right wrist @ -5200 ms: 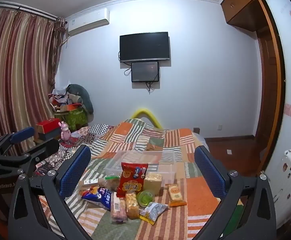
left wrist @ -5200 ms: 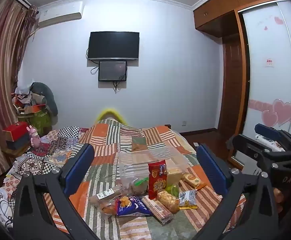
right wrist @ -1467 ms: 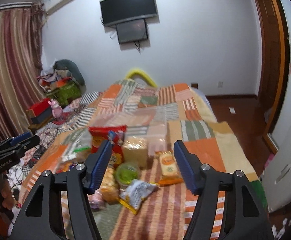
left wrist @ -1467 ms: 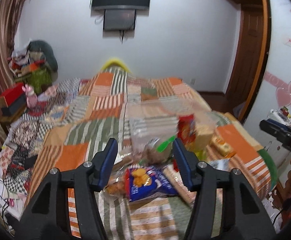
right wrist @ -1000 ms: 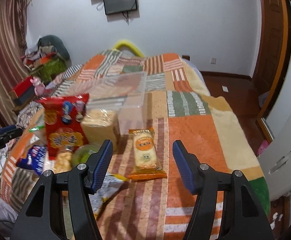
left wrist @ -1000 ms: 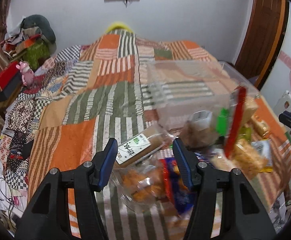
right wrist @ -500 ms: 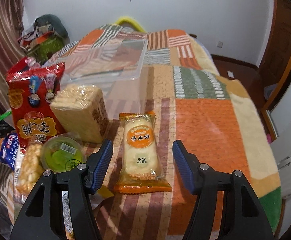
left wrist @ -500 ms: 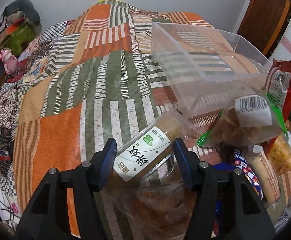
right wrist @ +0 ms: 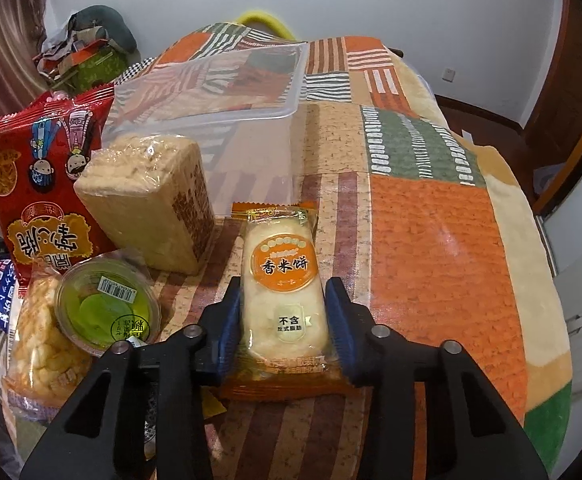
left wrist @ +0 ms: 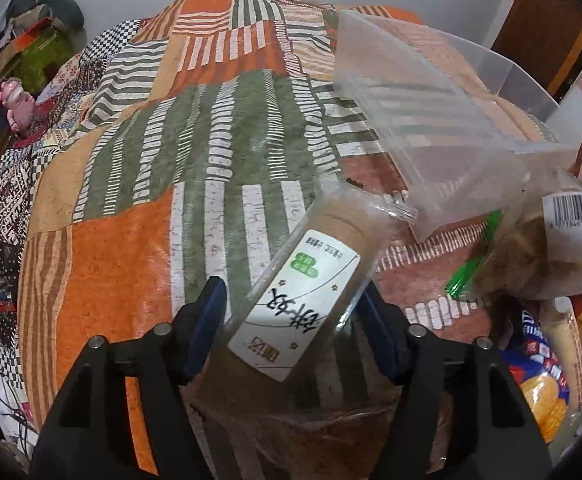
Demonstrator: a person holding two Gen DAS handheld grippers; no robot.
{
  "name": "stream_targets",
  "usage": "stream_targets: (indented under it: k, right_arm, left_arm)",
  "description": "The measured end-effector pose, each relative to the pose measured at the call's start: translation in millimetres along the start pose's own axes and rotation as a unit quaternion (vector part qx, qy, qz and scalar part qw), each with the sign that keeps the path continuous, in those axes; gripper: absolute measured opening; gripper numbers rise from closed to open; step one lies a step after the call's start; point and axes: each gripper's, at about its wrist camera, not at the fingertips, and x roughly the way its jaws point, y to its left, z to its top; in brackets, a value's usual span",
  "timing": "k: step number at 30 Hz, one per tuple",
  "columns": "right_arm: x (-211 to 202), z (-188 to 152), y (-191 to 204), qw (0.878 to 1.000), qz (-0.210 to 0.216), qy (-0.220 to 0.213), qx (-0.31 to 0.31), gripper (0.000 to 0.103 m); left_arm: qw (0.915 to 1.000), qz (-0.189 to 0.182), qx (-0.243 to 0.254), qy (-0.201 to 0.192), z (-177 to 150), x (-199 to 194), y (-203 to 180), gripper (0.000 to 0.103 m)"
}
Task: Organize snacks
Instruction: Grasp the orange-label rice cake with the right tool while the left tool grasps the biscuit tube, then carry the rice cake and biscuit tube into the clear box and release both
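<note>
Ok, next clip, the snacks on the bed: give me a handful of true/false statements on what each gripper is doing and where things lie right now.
1. The right gripper has its fingers on either side of the orange rice cracker packet. True.
2. The left gripper brackets a green jelly cup. False: it brackets a long clear packet with a white label.
3. The clear plastic bin already holds snacks. False: nothing shows inside it.
4. The green jelly cup lies to the left of the rice cracker packet in the right wrist view. True.
5. The red snack bag lies flat on the blanket. False: it stands upright.
</note>
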Motion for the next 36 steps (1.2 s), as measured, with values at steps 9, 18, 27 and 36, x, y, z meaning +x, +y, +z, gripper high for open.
stream_targets:
  k: [9, 18, 27, 36]
  right_arm:
    - [-7, 0, -3, 1.000, -0.004, -0.018, 0.019, 0.034]
    - [-31, 9, -6, 0.998, -0.009, -0.050, 0.024, 0.033]
    - [-53, 31, 4, 0.995, -0.008, -0.100, 0.010, 0.033]
    - [-55, 51, 15, 0.991, -0.002, -0.137, -0.002, 0.033]
  left_arm:
    - [0.9987, 0.041, -0.019, -0.025, -8, -15, 12, 0.038]
    - [0.9960, 0.045, -0.028, -0.072, -5, -59, 10, 0.038]
    - [0.9913, 0.021, -0.007, -0.129, 20, -105, -23, 0.038]
    - [0.9867, -0.007, 0.009, -0.162, 52, -121, -53, 0.038]
